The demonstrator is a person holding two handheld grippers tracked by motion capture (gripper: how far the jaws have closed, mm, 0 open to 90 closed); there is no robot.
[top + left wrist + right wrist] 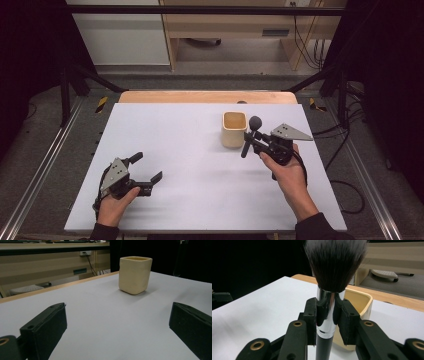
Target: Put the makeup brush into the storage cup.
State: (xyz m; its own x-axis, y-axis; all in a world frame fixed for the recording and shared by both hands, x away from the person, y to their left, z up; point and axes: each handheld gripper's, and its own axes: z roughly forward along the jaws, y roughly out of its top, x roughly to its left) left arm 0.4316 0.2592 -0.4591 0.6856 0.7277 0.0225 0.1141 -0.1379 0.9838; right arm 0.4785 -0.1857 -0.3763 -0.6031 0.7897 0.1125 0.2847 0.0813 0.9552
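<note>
The right claw (325, 315) is clamped on a makeup brush (329, 290), its two black pads pinching the shiny metal collar just below the dark bristles. Gripping there, rather than on the soft head, likely gives a firm hold and leaves the bristles free. In the high view the right claw (254, 141) sits right of centre, with the brush (249, 136) tilted, bristle end up and handle hanging down to the left, just beside the cream cup (234, 129). The brush appears to be held off the desk (190, 150), close to the cup's open mouth, which suggests the handle is meant to go in first so the brush stands bristles up.

The left claw (148, 167) rests at the lower left of the high view, jaws spread wide apart and holding nothing, well apart from the cup; it seems parked out of the way. Its own view looks across the white desk (105, 315) to the cup (135, 275), upright in the upper middle.

No brand, label or readable writing appears on the brush, cup or claws.
</note>
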